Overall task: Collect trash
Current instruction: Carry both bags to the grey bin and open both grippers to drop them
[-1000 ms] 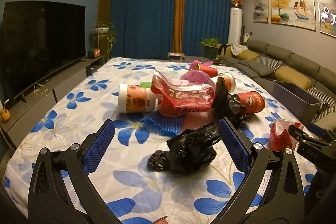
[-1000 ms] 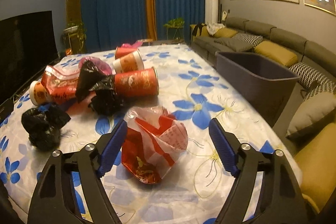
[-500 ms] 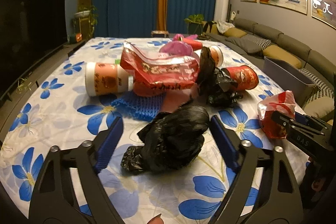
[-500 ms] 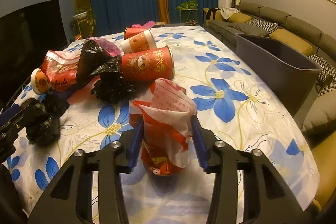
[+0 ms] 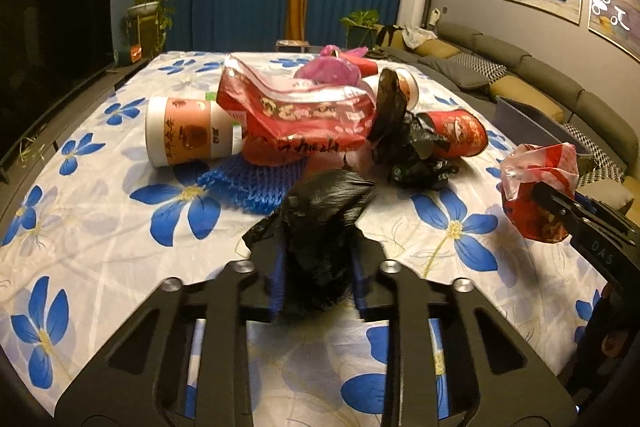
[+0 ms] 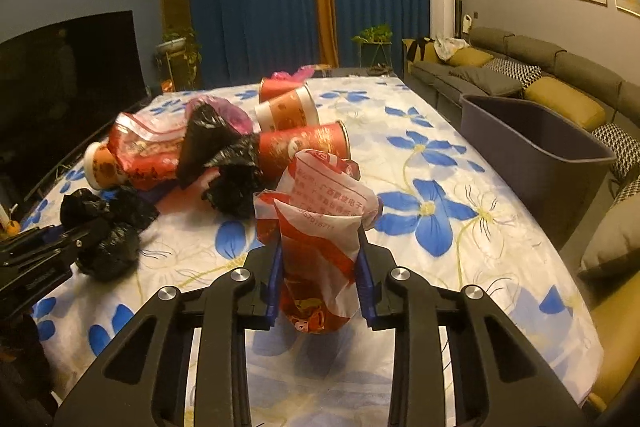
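Both grippers have just gone from spread wide to closing on trash. The left gripper (image 5: 316,267) has come down and forward over the black bag (image 5: 320,227), and its fingers (image 5: 276,283) are closing with the crumpled plastic squeezed between them. The right gripper (image 6: 320,267) has hardly moved, but its fingers (image 6: 274,283) are closing too, pinching the red-and-white bag (image 6: 320,219), which a second ago lay loose between them.

Taking the grey bin (image 6: 536,143) as landmark: the red-and-white bag is nearest to it, just across the tabletop (image 6: 440,227) edge; the black bag lies farther off, to the left of that. Beyond both, well apart from the bin, the rest of the pile waits: red cup (image 6: 304,143), snack pouch (image 5: 296,115), white cup (image 5: 188,131), blue net (image 5: 256,187) and another black bag (image 6: 232,171).

With both pieces gripped, the likely next step is to lift and carry them to the bin; thin plastic may slip if the pinch is shallow.
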A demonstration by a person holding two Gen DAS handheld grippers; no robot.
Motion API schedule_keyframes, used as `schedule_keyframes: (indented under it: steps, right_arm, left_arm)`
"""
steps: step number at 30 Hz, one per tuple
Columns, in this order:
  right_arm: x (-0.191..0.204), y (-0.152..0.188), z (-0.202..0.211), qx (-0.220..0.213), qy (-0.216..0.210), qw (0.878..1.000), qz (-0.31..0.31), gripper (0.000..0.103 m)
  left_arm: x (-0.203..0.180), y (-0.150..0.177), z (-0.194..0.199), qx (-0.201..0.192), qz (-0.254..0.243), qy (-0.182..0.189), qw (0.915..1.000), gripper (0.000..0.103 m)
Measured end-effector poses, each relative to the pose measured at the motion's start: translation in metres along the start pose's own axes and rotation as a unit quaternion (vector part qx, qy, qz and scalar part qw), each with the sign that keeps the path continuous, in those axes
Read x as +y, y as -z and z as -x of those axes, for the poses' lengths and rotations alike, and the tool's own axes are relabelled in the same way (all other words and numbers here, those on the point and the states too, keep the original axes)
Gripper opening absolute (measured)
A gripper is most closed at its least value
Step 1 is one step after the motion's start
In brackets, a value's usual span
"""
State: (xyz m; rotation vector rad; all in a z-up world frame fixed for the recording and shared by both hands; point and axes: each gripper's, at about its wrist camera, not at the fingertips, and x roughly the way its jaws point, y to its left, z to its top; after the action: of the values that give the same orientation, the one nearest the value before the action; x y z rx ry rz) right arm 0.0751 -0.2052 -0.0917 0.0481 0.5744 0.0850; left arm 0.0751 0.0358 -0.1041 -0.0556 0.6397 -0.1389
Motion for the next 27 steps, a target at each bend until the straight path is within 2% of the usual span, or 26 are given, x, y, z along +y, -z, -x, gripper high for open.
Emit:
schedule_keyframes:
  steps: [1,5,14,21,27]
  right_arm:
    - [0.001,-0.002,0.003,-0.004,-0.001,1.0,0.0,0.031]
    - [0.001,-0.008,0.015,-0.02,-0.008,1.0,0.0,0.031]
    - [-0.016,-0.034,0.039,-0.057,-0.004,0.998,-0.01,0.031]
    - [-0.052,-0.07,0.053,-0.099,0.043,0.994,-0.015,0.031]
    - [-0.103,-0.095,0.057,-0.123,0.108,0.986,-0.032,0.031]
  left_arm:
    - [0.0,-0.001,0.003,-0.003,0.001,0.0,1.0,0.012]
    - [-0.003,-0.01,0.017,-0.025,-0.002,0.006,0.9997,0.006]
    - [-0.034,-0.059,0.052,-0.091,-0.024,0.036,0.995,0.005]
    - [-0.105,-0.114,0.048,-0.133,-0.07,0.077,0.9857,0.005]
    - [-0.172,-0.144,0.021,-0.138,-0.096,0.117,0.9788,0.005]
